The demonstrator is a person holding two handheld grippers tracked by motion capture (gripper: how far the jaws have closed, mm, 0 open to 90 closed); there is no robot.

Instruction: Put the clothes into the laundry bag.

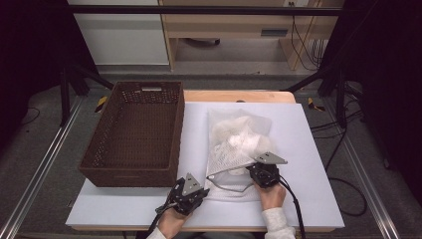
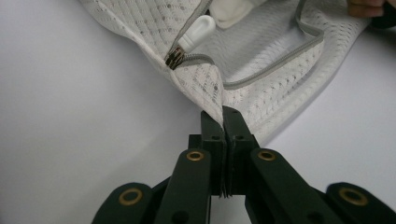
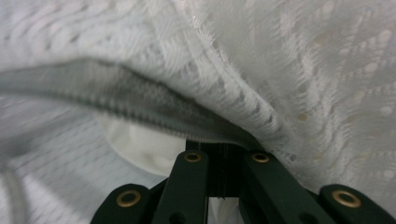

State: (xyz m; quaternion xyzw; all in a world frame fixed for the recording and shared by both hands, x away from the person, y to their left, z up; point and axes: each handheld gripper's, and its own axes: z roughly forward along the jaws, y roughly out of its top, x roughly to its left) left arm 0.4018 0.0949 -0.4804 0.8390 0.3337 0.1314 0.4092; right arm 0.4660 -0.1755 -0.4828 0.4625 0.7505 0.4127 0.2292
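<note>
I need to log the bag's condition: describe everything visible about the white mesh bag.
The white mesh bag lies flat on the white table top, right of the brown wicker basket. It looks like soft netted fabric with a grey zipper and white pull tab. The zip is open, the mouth gaping, with white cloth inside. The left gripper pinches its corner; the right gripper clamps the opening's edge.

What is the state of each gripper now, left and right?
Left gripper: closed, pinching a corner of the mesh bag beside its zipper pull.
Right gripper: closed on the mesh bag's upper edge at the grey zipper tape.
</note>
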